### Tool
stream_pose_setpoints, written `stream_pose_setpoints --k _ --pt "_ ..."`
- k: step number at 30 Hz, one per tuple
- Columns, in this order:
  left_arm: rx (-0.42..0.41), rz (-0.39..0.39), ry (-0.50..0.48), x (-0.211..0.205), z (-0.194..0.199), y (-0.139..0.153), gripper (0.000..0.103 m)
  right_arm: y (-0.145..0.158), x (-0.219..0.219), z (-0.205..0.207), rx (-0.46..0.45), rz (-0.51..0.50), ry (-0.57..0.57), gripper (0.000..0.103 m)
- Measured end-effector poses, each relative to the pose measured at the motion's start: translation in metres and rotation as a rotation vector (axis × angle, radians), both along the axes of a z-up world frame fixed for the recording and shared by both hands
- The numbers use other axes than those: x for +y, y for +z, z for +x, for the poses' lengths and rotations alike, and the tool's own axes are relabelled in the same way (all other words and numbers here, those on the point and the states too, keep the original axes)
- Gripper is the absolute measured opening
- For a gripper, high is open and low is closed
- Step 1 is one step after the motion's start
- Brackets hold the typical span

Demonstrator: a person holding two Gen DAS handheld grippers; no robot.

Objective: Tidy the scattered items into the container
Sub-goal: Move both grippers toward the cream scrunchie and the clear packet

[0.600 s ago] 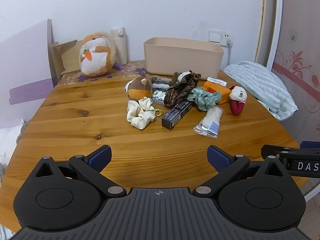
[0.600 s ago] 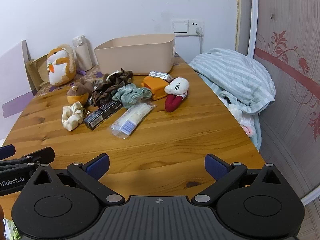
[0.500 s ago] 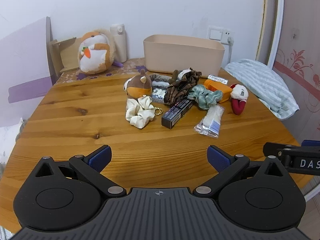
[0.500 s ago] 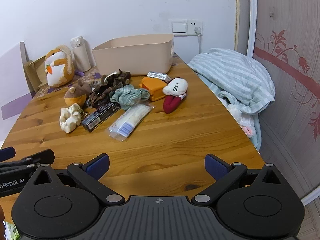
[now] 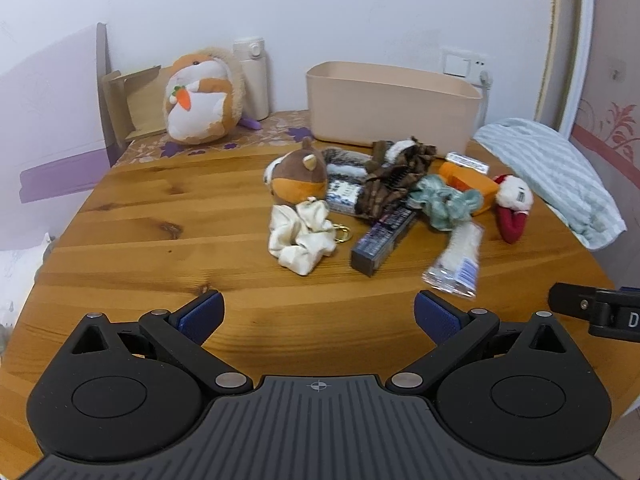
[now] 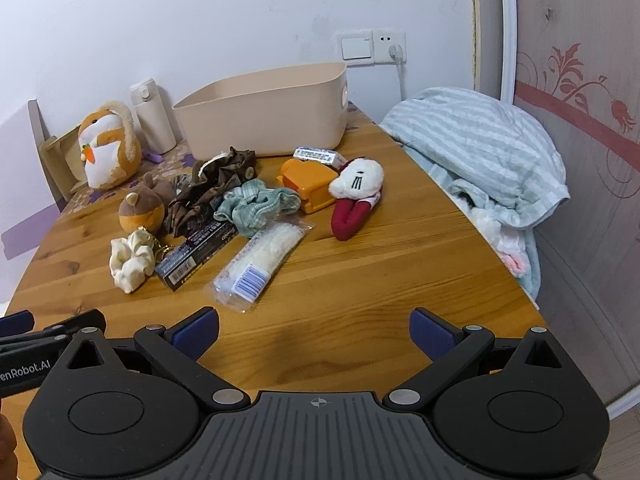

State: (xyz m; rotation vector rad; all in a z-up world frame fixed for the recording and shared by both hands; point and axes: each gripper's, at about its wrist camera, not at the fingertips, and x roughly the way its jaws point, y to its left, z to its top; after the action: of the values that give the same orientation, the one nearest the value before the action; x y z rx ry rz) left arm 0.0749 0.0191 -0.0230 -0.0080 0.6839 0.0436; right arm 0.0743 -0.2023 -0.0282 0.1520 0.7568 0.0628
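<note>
A beige tub [image 5: 392,108] [image 6: 264,116] stands at the table's far side. In front of it lie scattered items: a cream scrunchie [image 5: 300,236] [image 6: 130,260], a small brown-orange plush [image 5: 298,176] [image 6: 142,206], a brown hair bow [image 5: 394,184] [image 6: 208,188], a dark long box [image 5: 382,236] [image 6: 192,254], a green scrunchie [image 5: 444,200] [image 6: 256,204], a clear packet [image 5: 456,260] [image 6: 260,258], an orange case [image 5: 466,184] [image 6: 310,184] and a red-white plush [image 5: 512,208] [image 6: 358,196]. My left gripper [image 5: 318,314] and right gripper [image 6: 314,330] hover open over the near table edge, nothing between their fingers.
A large hamster plush [image 5: 200,98], a white bottle [image 5: 252,78] and a cardboard box [image 5: 128,104] stand at the back left. A striped blanket [image 6: 480,144] hangs over the table's right edge. The wooden table [image 5: 160,220] is bare on the left.
Both grippers have moved forward toward the pile, so the items look larger and nearer. Both stay open.
</note>
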Motion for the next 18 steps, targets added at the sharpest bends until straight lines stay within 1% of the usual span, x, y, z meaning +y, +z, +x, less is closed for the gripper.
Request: stream_pose_setpoints --k 7,12,18 --pt "0.006 -0.021 -0.002 0.015 0.019 -0.003 0.103 -0.007 0.015 0.02 0.022 -0.005 0.01 0.103" --pt "0.014 -0.013 -0.013 0.023 0.038 -0.008 0.103 -0.01 0.026 0.036 0.029 -0.018 0.014 0.102" --pt "0.036 -0.021 -0.011 0.033 0.062 -0.017 0.103 -0.016 0.039 0.059 0.049 -0.033 0.017 0.099"
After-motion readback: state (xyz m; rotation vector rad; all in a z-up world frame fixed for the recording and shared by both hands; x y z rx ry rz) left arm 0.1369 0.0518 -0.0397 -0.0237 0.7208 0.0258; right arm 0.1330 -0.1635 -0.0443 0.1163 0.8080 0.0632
